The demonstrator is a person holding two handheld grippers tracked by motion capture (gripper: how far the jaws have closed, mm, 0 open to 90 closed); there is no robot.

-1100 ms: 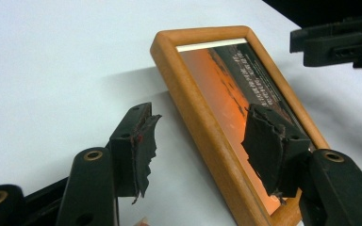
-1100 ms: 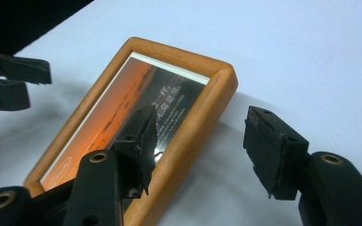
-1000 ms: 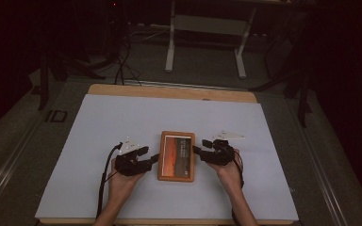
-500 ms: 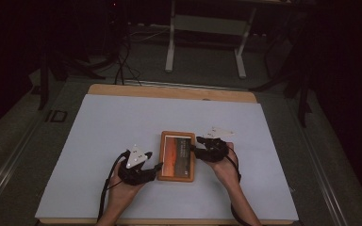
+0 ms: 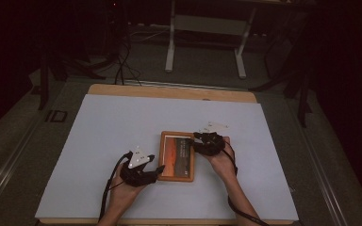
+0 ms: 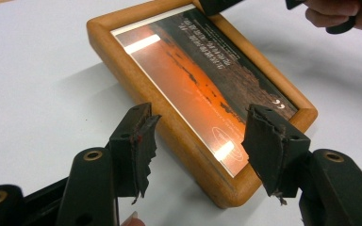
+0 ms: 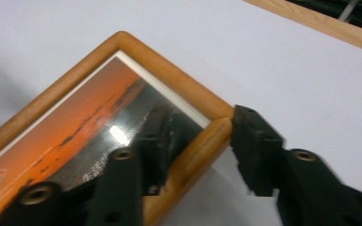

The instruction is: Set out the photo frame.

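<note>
Closing your right gripper [image 7: 193,155] on the far corner rail of the flat wooden picture frame with the orange sunset print [image 5: 177,156], mid-table, you've barely begun; your left gripper [image 6: 198,150] hangs spread over its near corner, gripping nothing

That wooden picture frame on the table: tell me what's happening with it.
A person works on the light-brown wooden picture frame, which lies flat on the white table and holds an orange sunset print. The right hand-held gripper straddles the frame's far right corner rail, one jaw on the glass, one outside, and its jaws have just been closing. The left hand-held gripper hangs open over the near left corner, not gripping.
</note>
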